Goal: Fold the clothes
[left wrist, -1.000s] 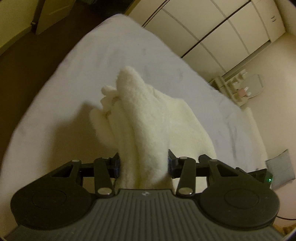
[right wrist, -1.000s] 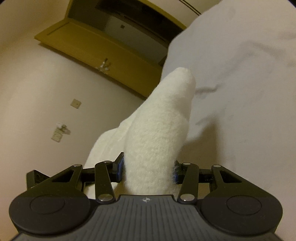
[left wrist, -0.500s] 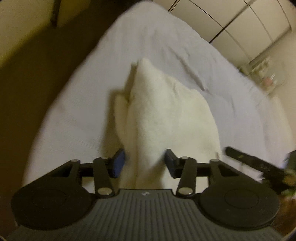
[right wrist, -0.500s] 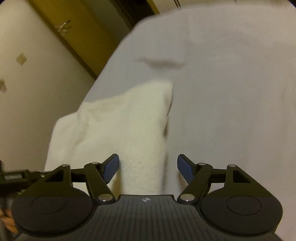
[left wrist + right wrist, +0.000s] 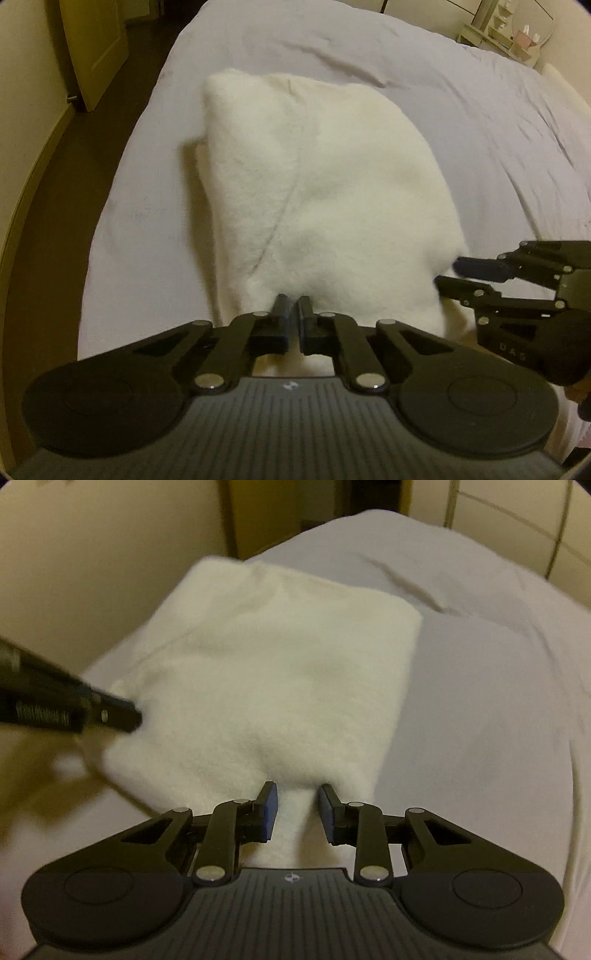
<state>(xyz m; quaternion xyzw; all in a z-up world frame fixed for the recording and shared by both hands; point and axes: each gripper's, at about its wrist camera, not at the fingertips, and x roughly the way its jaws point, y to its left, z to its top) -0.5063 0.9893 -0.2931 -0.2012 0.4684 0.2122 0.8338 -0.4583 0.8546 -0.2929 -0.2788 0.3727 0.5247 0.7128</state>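
Note:
A white fleece garment (image 5: 332, 184) (image 5: 277, 664) lies folded flat on the pale bed sheet (image 5: 480, 129) (image 5: 480, 701). My left gripper (image 5: 293, 304) is at its near left corner, jaws closing almost together on a thin pinch of fabric that puckers at the tips. From the right wrist view the left gripper (image 5: 129, 716) touches that corner. My right gripper (image 5: 298, 794) is at the near right corner. Its jaws are closing, and a narrow strip of fleece fills the gap between the blue pads (image 5: 271, 810). The right gripper (image 5: 456, 275) also shows at the garment's edge.
The bed's left edge drops to a dark floor (image 5: 55, 166) beside a yellowish door (image 5: 96, 48). A shelf with a mirror (image 5: 517, 33) stands beyond the far right of the bed. A cream wall (image 5: 92, 572) rises left of the bed.
The garment, bunched and held up earlier, now lies spread flat on the sheet. Both grippers have dropped and rolled towards its near edge. Both pairs of jaws stand narrower than before.

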